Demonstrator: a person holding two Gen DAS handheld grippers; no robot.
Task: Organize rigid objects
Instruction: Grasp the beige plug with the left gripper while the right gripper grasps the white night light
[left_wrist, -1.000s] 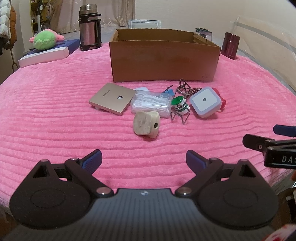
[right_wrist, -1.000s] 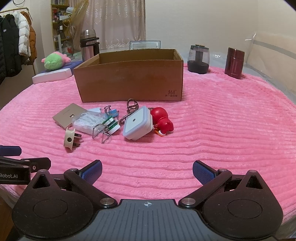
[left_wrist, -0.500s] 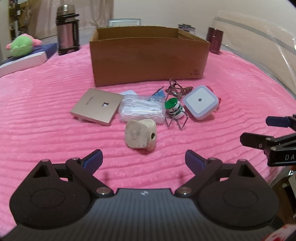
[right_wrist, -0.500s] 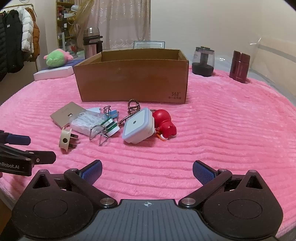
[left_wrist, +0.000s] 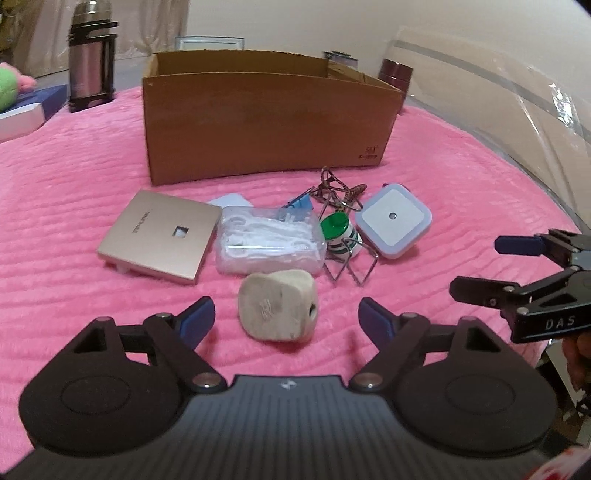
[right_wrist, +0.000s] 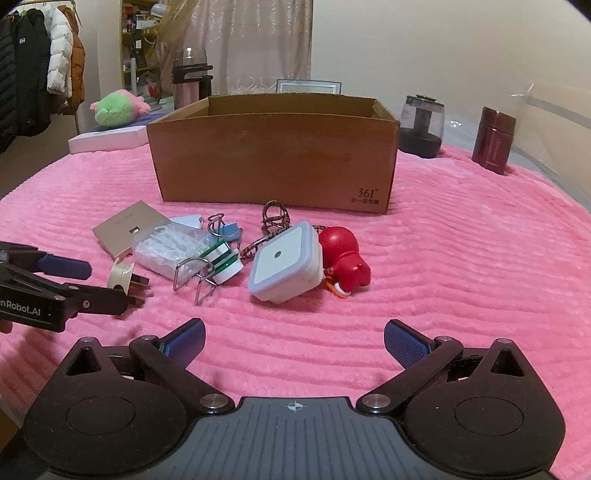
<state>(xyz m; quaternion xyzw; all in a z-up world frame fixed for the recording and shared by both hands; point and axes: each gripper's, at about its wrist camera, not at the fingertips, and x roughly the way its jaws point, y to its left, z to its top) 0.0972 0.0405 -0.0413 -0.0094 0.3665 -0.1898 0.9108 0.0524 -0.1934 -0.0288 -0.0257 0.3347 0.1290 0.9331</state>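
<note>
With its jaws closing but not yet touching, the left gripper (left_wrist: 286, 314) straddles the beige plug adapter (left_wrist: 277, 304) lying on the pink blanket (left_wrist: 74, 192), the cardboard box (left_wrist: 266, 118) beyond; the rounded adapter may roll or squirt away, or nudge the floss-pick packet (left_wrist: 267, 240) just ahead.

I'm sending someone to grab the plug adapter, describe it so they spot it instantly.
Start at the cardboard box on the pink blanket. In the clutter before it, the plug adapter lies nearest, a chunky cream block with metal prongs, unlike the flat gold plate behind.
</note>
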